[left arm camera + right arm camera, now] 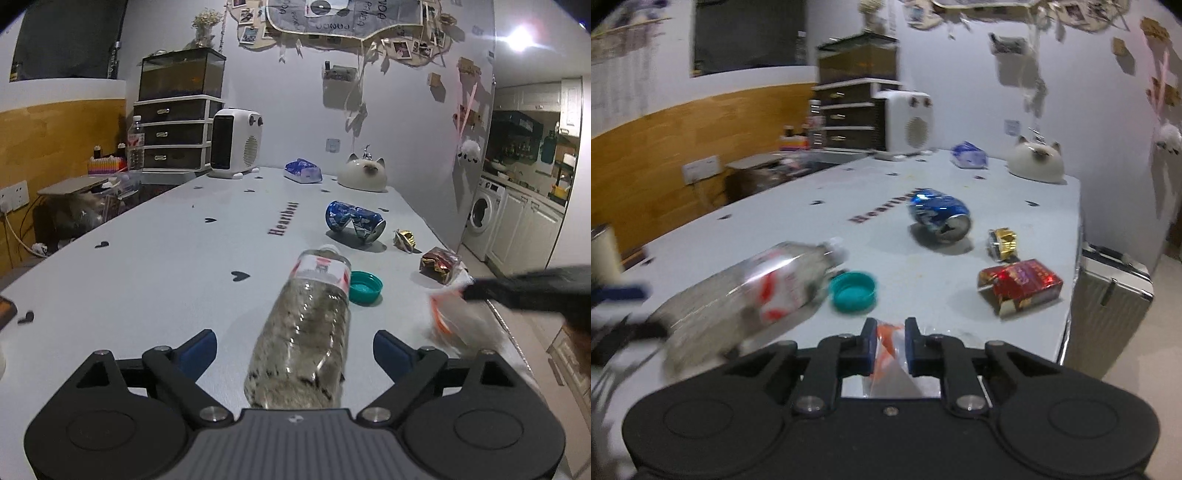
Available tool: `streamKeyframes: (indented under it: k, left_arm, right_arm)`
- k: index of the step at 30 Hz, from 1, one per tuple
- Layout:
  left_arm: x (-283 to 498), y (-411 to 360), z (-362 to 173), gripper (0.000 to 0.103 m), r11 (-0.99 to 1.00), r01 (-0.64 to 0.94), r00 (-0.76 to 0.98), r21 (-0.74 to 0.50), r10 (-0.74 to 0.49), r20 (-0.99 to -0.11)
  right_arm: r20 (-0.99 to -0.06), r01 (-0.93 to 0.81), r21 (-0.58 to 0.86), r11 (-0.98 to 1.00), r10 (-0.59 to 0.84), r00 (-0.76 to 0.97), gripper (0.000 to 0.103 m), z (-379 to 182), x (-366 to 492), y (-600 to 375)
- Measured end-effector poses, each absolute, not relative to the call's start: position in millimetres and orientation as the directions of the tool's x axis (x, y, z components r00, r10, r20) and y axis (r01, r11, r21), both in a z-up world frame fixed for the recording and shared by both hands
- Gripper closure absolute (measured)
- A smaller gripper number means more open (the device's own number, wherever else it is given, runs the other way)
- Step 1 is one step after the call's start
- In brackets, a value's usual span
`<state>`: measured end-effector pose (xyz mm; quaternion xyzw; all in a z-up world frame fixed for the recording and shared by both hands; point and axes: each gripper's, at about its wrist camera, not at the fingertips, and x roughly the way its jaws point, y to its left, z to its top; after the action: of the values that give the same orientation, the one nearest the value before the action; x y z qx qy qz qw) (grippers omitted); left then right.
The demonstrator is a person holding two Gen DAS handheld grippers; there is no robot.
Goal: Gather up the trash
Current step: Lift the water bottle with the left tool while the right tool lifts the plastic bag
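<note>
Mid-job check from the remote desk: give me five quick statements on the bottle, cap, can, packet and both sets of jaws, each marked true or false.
1. The clear plastic bottle lies on its side on the table. True.
2. The teal cap is screwed onto the bottle. False: it lies loose on the table beside the bottle's neck.
3. The left gripper has its jaws clamped on the bottle. False: they stand wide apart, clear of the bottle between them.
4. The right gripper has its jaws closed on a clear wrapper with orange print. True.
5. The crushed blue can stands upright. False: it lies on its side, beyond the red packet.
</note>
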<state>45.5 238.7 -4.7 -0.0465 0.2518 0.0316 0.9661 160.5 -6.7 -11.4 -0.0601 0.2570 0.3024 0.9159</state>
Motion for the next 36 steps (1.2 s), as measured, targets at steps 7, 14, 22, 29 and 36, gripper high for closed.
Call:
streamKeyframes:
  k: [7, 14, 22, 29, 36]
  left_arm:
    - [66, 237, -14, 0.014, 0.997, -0.041, 0.826, -0.062, -0.001, -0.563]
    - [63, 233, -24, 0.04, 0.996, -0.077, 0.812, -0.049, 0.034, -0.583]
    - [22, 213, -25, 0.04, 0.993, -0.119, 0.825, -0.001, 0.098, -0.557]
    - [-16, 186, -28, 0.04, 0.992, -0.126, 0.847, 0.005, 0.111, -0.519]
    - [-34, 173, -36, 0.039, 0.978, -0.204, 0.872, -0.035, 0.166, -0.46]
  right_arm:
    - [-0.493, -0.727, -0.018, 0.687, 0.626, 0.604, 0.088, -12, 92, -23]
    - [-0.482, -0.791, -0.071, 0.607, 0.674, 0.56, 0.089, -14, 43, -36]
    - [-0.434, -0.725, -0.094, 0.682, 0.627, 0.646, 0.076, -18, 19, -59]
    - [-0.413, -0.694, -0.05, 0.718, 0.617, 0.669, 0.063, -25, 9, -65]
    - [-0.434, -0.625, -0.121, 0.771, 0.525, 0.732, 0.059, -34, 12, -45]
